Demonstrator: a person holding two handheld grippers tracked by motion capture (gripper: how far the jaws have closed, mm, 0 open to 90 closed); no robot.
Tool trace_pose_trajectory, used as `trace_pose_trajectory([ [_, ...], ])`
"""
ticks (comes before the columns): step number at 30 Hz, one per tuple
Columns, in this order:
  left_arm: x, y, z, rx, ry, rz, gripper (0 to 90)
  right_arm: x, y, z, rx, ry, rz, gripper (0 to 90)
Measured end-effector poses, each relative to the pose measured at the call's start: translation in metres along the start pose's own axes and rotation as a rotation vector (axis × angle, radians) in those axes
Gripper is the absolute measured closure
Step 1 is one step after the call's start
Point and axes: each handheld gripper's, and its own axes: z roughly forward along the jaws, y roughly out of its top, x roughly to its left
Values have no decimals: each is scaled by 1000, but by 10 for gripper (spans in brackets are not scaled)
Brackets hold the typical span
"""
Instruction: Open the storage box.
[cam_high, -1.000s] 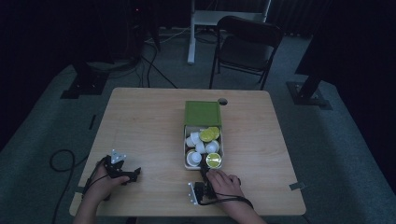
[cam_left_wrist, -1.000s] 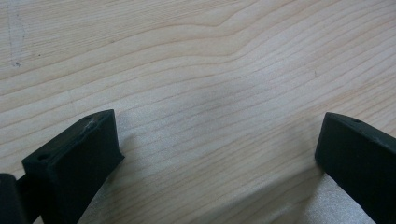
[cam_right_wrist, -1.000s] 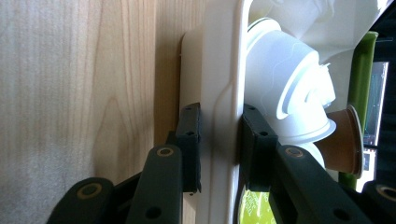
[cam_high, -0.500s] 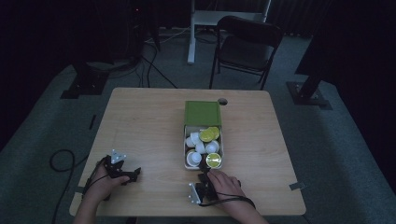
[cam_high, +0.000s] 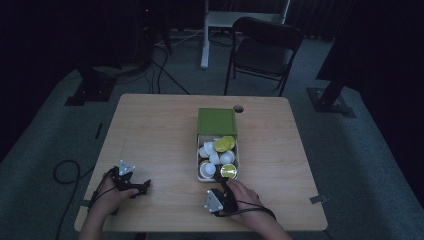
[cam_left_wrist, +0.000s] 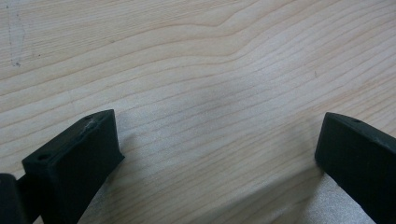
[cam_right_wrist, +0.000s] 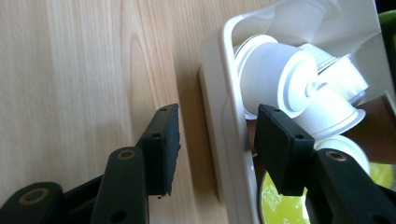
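**Right claw astride the box wall**

The right gripper (cam_right_wrist: 215, 140) has just been opening its jaws; they now stand parted either side of the white box (cam_right_wrist: 219, 135), one jaw outside over the table (cam_right_wrist: 84, 74), the other inside among the white cups (cam_right_wrist: 285, 88), neither pad pressing the wall; a yellow-lidded cup (cam_right_wrist: 275, 205) lies just beneath the inner jaw; the box's green lid (cam_high: 216, 121) stands beyond the claw at the far end. The left gripper (cam_left_wrist: 217, 149) rests well apart to the side, jaws wide, bare wood between them.
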Motion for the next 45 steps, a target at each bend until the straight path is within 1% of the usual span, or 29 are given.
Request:
trace_pose_trajectory([
  [2,0,0,0,0,0,0,0,-3,-1,-1,-15,8,28,486],
  [5,0,0,0,0,0,0,0,-9,-2,-5,-52,17,71,474],
  [8,0,0,0,0,0,0,0,-16,-3,-10,-89,26,128,460],
  [11,0,0,0,0,0,0,0,-24,-3,-15,-128,40,199,444],
  [12,0,0,0,0,0,0,0,-27,-4,-17,-147,50,233,442],
  [13,0,0,0,0,0,0,1,-29,-4,-19,-162,45,256,441],
  [16,0,0,0,0,0,0,0,-37,-5,-24,-211,53,333,423],
  [18,0,0,0,0,0,0,0,-42,-6,-27,-241,49,370,418],
  [20,0,0,0,0,0,0,0,-46,-7,-30,-265,32,400,417],
  [22,0,0,0,0,0,0,0,-51,-9,-33,-289,30,437,408],
  [23,0,0,0,0,0,0,0,-53,-10,-35,-298,20,449,407],
  [25,0,0,0,0,0,0,0,-57,-12,-37,-310,19,476,397],
  [26,0,0,0,0,0,0,0,-59,-13,-38,-316,6,483,398],
  [28,0,0,0,0,0,0,0,-63,-16,-40,-325,3,499,397],
  [29,0,0,0,0,0,0,0,-64,-17,-41,-331,-11,507,397],
  [31,0,0,0,0,0,0,0,-68,-20,-43,-345,-23,531,399],
  [32,0,0,0,0,0,0,0,-69,-21,-44,-354,-44,545,404],
  [33,0,0,0,0,0,0,0,-71,-23,-45,-367,-56,561,404],
  [35,0,0,0,0,0,0,0,-75,-26,-46,-390,-61,613,403],
  [38,0,0,0,0,0,0,0,-80,-31,-48,-404,-70,660,402],
  [41,0,0,0,0,0,0,0,-83,-36,-48,-405,-81,688,395],
  [43,0,0,0,0,0,0,0,-85,-39,-48,-409,-79,712,393],
  [45,0,0,0,0,0,0,0,-87,-42,-48,-404,-95,731,398],
])
